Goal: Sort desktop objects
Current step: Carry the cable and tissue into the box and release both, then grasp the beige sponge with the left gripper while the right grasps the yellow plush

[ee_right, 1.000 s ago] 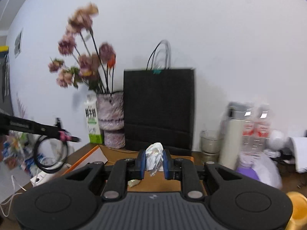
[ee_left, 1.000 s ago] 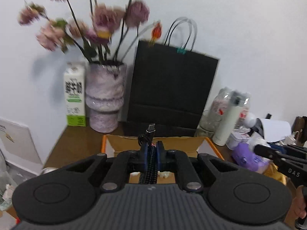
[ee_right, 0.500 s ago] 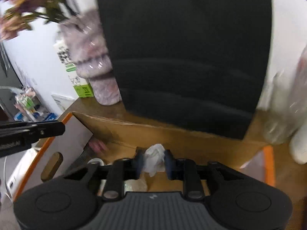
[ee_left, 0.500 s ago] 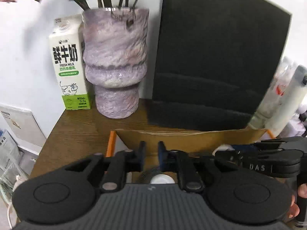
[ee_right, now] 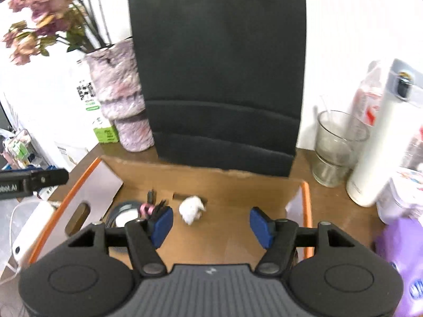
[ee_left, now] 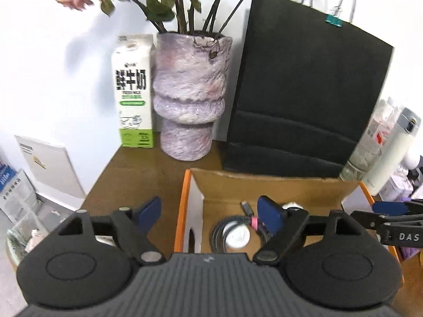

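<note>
Brown wood makes up the table (ee_left: 148, 169), which stands against a white wall. Nearest, the left tool (ee_left: 208, 210) and the right tool (ee_right: 211, 223) hang over an open cardboard box (ee_right: 238, 182) with orange edges; the jaws of both are opening and nothing sits between them. Inside the box, on its left side, lies a coiled dark cable (ee_left: 224, 227) with a pink band, its plug pointing toward the far wall. Near the middle of the floor lies a crumpled white paper wad (ee_right: 191, 208), apart from the cable. Behind the box stands a black paper bag (ee_left: 304, 92). To its left are a mottled purple vase (ee_left: 189, 92) holding flowers and a milk carton (ee_left: 133, 92); to its right, a glass (ee_right: 334, 148) and a white bottle (ee_right: 380, 137).
</note>
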Motion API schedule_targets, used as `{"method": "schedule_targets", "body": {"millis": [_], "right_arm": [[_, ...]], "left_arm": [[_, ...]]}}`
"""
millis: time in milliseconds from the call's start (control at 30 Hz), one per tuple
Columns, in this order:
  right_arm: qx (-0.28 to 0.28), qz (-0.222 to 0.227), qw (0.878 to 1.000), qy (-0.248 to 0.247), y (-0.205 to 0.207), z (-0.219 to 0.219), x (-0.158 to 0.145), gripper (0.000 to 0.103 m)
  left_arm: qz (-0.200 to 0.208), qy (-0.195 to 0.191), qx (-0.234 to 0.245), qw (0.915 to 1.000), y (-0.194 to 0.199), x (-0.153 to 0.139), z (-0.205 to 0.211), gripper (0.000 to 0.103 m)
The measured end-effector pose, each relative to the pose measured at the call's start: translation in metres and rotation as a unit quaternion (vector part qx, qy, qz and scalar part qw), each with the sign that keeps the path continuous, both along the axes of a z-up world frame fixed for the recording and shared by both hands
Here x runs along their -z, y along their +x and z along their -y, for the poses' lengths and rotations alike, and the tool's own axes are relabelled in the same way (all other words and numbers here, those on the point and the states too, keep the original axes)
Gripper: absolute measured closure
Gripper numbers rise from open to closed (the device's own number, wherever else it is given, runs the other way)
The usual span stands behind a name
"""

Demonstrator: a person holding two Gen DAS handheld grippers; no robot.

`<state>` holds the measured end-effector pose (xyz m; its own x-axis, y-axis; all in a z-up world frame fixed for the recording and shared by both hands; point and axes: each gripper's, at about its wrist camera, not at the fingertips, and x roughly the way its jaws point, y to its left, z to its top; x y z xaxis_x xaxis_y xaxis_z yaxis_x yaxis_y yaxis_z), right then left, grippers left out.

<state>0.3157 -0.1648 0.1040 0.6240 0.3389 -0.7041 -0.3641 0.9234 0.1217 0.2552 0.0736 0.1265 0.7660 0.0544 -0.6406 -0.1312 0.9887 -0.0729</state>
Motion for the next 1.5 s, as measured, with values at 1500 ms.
{"method": "schedule_targets", "body": {"millis": [1500], "right_arm": [[0.032,0.124,0.991,0.039,-0.393,0.041,0.1,0.02]], "left_arm": [[0.01,0.018,0.037,0.9991,-0.325,0.129,0.085,0.0]]}}
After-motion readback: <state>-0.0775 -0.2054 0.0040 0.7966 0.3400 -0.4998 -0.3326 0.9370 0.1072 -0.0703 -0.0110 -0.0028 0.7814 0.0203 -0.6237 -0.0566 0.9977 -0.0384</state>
